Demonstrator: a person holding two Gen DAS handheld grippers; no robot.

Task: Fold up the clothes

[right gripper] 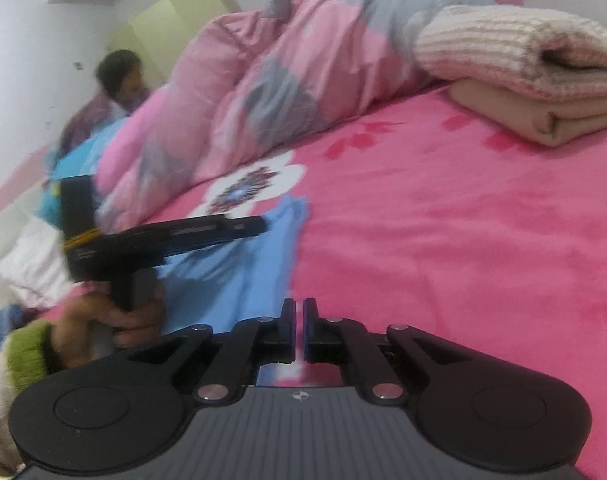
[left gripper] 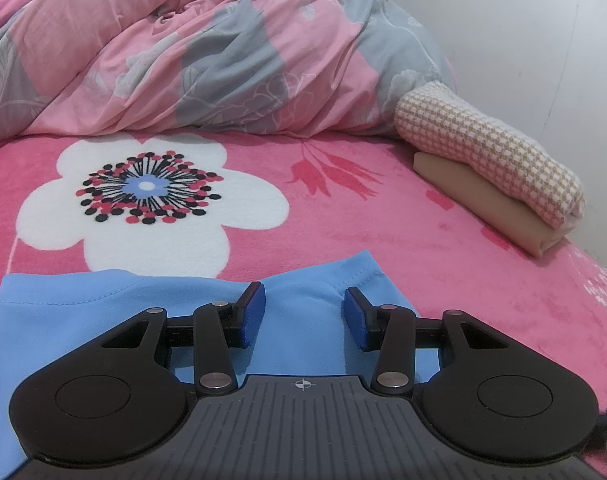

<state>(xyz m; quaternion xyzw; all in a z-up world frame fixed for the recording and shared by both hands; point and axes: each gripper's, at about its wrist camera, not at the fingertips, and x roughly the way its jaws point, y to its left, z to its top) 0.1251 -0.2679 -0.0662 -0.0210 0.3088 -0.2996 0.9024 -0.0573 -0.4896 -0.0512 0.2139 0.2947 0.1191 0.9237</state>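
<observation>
light blue garment (left gripper: pixel 103 320), smooth fabric, stitched hem, lying flat

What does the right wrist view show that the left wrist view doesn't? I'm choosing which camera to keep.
Only the right wrist view: the left tongs from the side, the hand holding them, a green cuff, a person behind the bed.

Only the left wrist view: the white flower print whole and sharp, the left tongs open over the blue garment.

Both: blue garment, pink blanket, quilt, folded stack.
</observation>
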